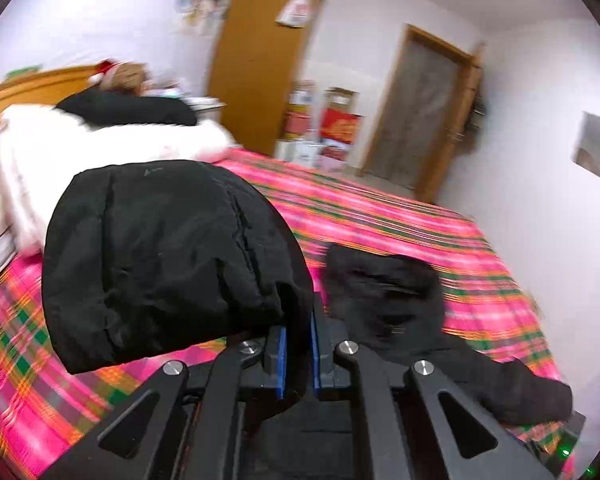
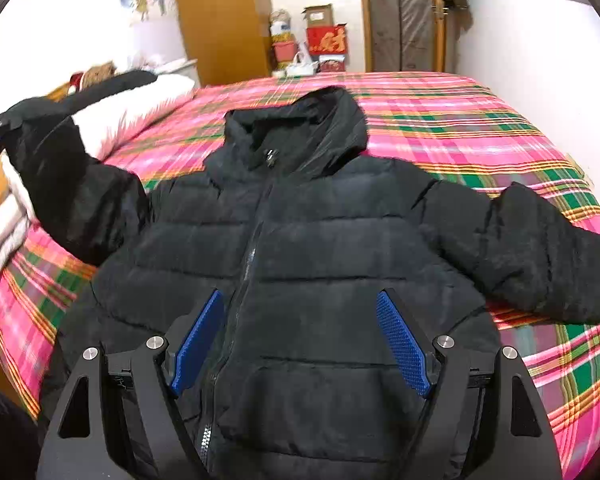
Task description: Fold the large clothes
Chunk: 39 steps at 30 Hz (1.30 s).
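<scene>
- A black hooded puffer jacket (image 2: 300, 248) is laid face up, zipped, on the pink plaid bedspread (image 2: 480, 128); the body is spread flat.
- The sleeve (image 1: 160, 256) on the left side is pinched at its end between the closed pads of the left gripper (image 1: 299, 354) and is held raised off the bed.
- The right gripper (image 2: 300, 344) is held over the jacket's lower front, jaws wide apart, nothing gripped.
- The other sleeve (image 2: 548, 256) is seen lying outstretched.
- No fold is judged complete; both sleeves and the body remain to be folded.
</scene>
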{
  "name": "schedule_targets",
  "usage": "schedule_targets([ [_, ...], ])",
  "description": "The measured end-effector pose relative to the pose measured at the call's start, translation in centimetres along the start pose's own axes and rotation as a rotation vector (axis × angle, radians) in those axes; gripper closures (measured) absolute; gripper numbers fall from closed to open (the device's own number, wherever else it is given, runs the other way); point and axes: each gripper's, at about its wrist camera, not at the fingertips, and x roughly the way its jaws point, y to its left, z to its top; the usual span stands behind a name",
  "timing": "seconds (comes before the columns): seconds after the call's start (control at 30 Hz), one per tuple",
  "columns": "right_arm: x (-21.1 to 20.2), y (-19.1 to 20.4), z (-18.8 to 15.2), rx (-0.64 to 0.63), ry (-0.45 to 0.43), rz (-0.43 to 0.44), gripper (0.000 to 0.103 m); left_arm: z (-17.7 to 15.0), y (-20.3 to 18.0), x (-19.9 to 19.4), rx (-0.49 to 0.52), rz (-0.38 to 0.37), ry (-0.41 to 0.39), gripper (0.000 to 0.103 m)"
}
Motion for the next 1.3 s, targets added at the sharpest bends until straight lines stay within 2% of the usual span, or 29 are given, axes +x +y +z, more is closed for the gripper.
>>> schedule_targets([
  [0.2,-0.8,-3.9,0.7,0.114,-0.005,-0.045,0.024,-2.7,-9.0,4.3,0.099,-0.148,0.099,0.094],
  [0.37,-1.1,-8.3,1.1,0.239,-0.004,-0.087,0.024,-7.7,-14.2,8.9,0.159,-0.224,0.223,0.093],
  [0.47,-0.9,-10.1,1.1,0.302,0.006,-0.104,0.024,-11.3,-16.5,11.0,0.224,-0.232,0.279,0.092],
  [0.53,-0.7,-10.5,1.1,0.318,0.014,-0.104,0.024,-13.2,-17.5,12.6,0.251,-0.242,0.325,0.090],
  [0.67,-0.3,-10.5,1.0,0.315,0.026,-0.106,0.024,-15.7,-18.1,15.0,0.228,-0.294,0.417,0.074],
  [0.7,-0.2,-10.4,1.0,0.310,0.026,-0.107,0.024,-16.0,-18.4,15.4,0.231,-0.305,0.424,0.063],
  [0.8,-0.2,-10.4,1.0,0.307,0.016,-0.112,0.024,-16.7,-19.4,15.2,0.229,-0.371,0.441,0.044],
  [0.93,-1.1,-10.8,1.3,0.315,-0.038,-0.122,0.024,-16.7,-20.1,13.7,0.231,-0.425,0.454,0.043],
  [1.07,-2.3,-10.8,1.7,0.307,-0.105,-0.123,0.024,-15.2,-19.4,10.4,0.225,-0.456,0.416,0.043],
  [1.17,-2.9,-10.3,1.8,0.294,-0.132,-0.125,0.024,-13.2,-17.5,7.9,0.209,-0.464,0.373,0.043],
  [1.3,-2.7,-9.0,2.3,0.240,-0.149,-0.127,0.024,-11.1,-15.2,6.4,0.170,-0.471,0.331,0.043],
])
